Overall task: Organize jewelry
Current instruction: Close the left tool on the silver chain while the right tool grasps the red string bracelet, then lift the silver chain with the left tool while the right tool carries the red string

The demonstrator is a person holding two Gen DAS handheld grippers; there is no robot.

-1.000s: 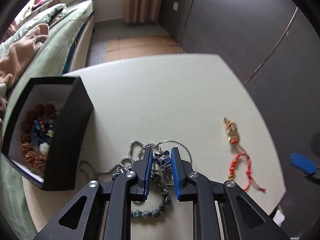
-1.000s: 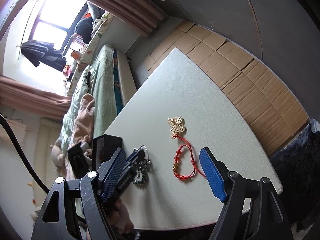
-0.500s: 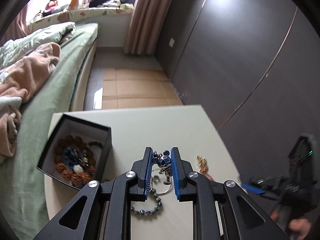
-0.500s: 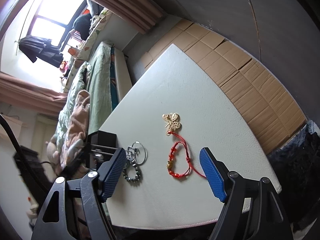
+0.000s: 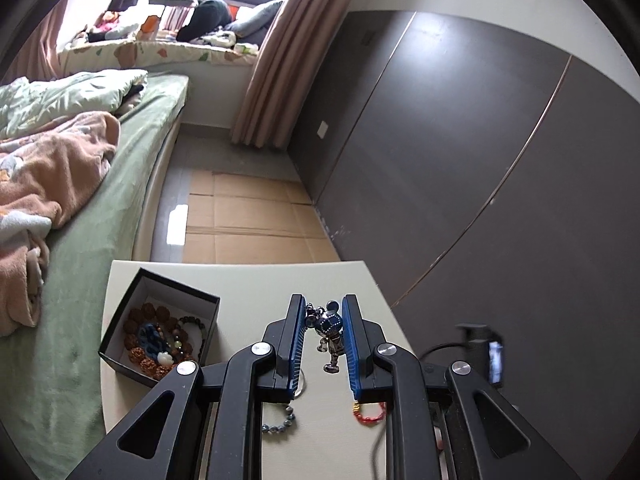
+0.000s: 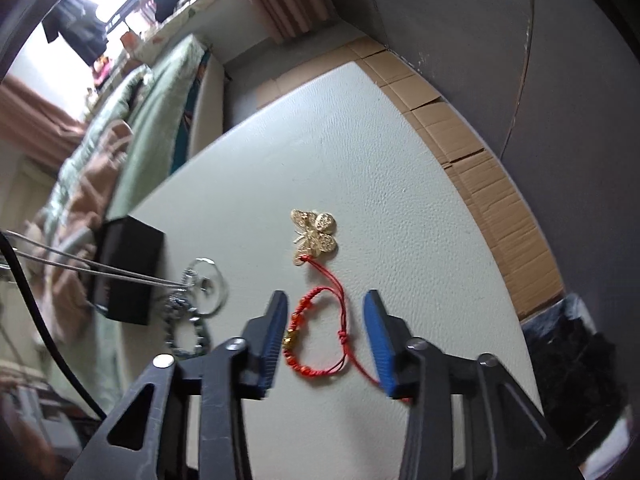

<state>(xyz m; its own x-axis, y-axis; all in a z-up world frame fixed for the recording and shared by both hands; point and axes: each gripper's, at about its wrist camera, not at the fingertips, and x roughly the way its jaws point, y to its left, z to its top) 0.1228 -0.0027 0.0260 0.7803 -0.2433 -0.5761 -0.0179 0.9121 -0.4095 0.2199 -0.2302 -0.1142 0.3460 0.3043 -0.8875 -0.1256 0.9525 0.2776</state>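
The right claw (image 6: 326,336) hangs wide open over a red bracelet (image 6: 316,336) on the pale surface (image 6: 400,160), a gold butterfly (image 6: 314,236) just beyond.

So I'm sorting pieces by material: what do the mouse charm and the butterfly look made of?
Mouse charm: seemingly polished metal with a glossy blue, perhaps enamel, head; it glints. Butterfly: gold-tone metal, apparently filigree wings; whether plated, cannot tell.

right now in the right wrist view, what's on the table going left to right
black square box → silver ring with chain and dark beads → red cord bracelet with gold bead, between the open right tongs; the gold butterfly brooch lies farther off, overlapping it.
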